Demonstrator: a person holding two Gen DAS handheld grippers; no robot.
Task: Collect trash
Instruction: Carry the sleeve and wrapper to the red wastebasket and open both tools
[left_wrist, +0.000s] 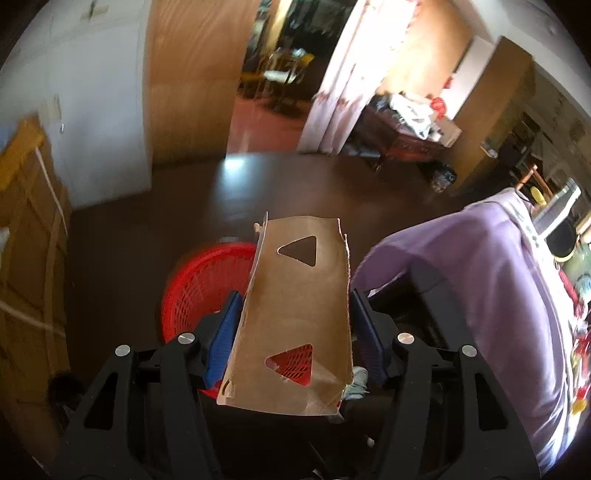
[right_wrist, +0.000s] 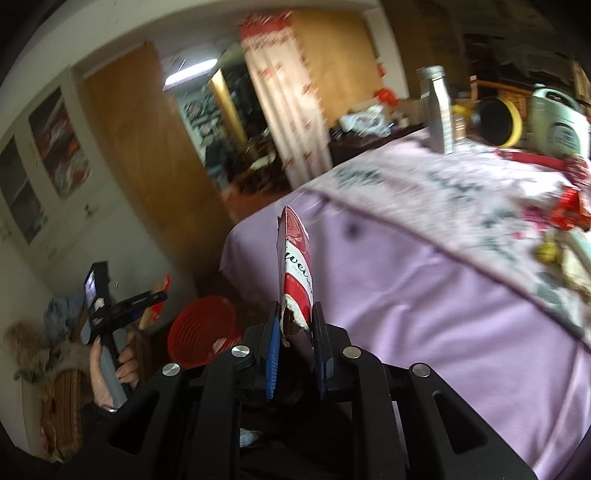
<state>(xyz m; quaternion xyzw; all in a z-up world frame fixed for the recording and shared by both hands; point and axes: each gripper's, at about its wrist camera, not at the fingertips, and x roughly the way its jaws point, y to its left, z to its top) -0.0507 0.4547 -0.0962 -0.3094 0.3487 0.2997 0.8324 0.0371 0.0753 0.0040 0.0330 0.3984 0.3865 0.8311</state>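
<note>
Holding a flat piece of brown cardboard (left_wrist: 295, 325), the left gripper (left_wrist: 295, 314) points down over a red basket (left_wrist: 201, 291) on the dark floor (left_wrist: 258, 188). The cardboard has two triangle holes cut in it, and red basket mesh shows through the lower hole. Its two long edges sit right against the blue pads (left_wrist: 223, 343) on each side, so the fingers look like they are squeezing it. The basket is partly hidden under the cardboard.

The right gripper (right_wrist: 295, 321) is pinching a red and white wrapper (right_wrist: 295, 266) with some letters on it. The wrapper stands up tall between the two narrow fingers, and its bottom end is torn and crumpled where the pads (right_wrist: 273, 354) press on it.

In the right wrist view, the red basket (right_wrist: 201, 328) sits low on the floor, down to the left of the wrapper and beside the hanging purple tablecloth (right_wrist: 424, 314). A person's hand (right_wrist: 110, 369) holds the grey handle of the other gripper (right_wrist: 160, 295) at the left, near the basket.

On top of the table stand a silver bottle (right_wrist: 437, 110), a yellow and black round thing (right_wrist: 498, 122), and a pale jug (right_wrist: 557, 125). More red wrappers (right_wrist: 570, 212) lie at the far right of the cloth. The view is blurry.
</note>
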